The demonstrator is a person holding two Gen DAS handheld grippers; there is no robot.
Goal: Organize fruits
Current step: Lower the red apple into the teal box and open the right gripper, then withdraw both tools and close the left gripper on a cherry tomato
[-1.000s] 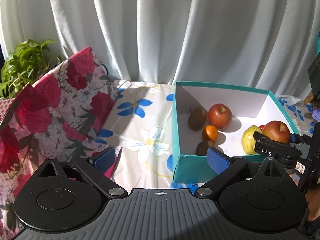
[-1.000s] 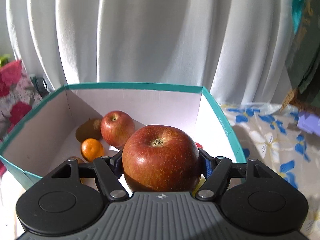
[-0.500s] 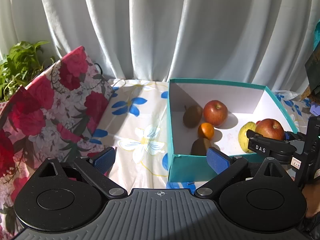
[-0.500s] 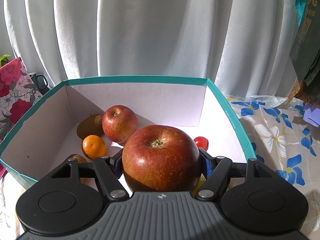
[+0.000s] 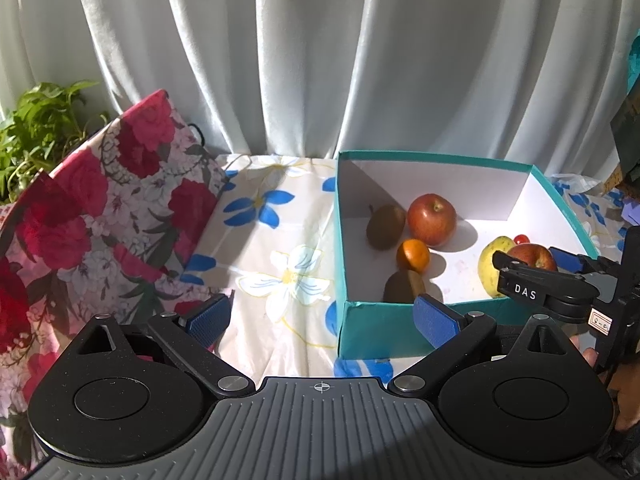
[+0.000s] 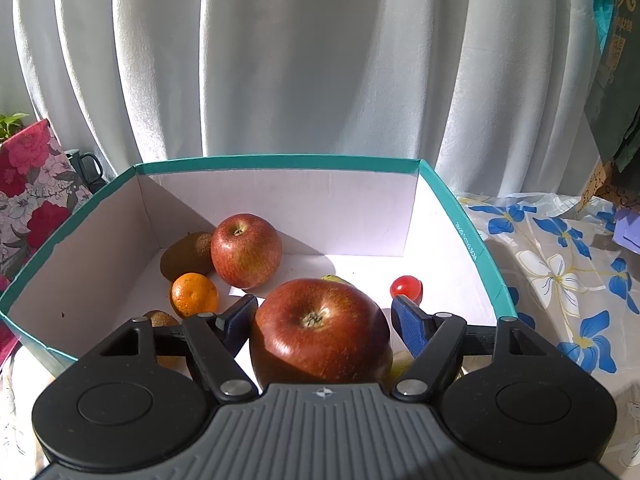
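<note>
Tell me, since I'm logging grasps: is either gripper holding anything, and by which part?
Nothing is held. The right gripper is opening; its fingers have come off the sides of the large red apple between them, inside the teal box. The left gripper is open, empty.

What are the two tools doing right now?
Left tool: open, holding nothing.
Right tool: opening, pads just off the big red apple between them.

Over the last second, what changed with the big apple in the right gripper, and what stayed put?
The right gripper is opening: its blue pads now stand clear of the big apple, which they clamped before, so it is being let go inside the teal box. The apple sits lower than it did. The left gripper stays open and empty, and the other fruit has not moved.
</note>
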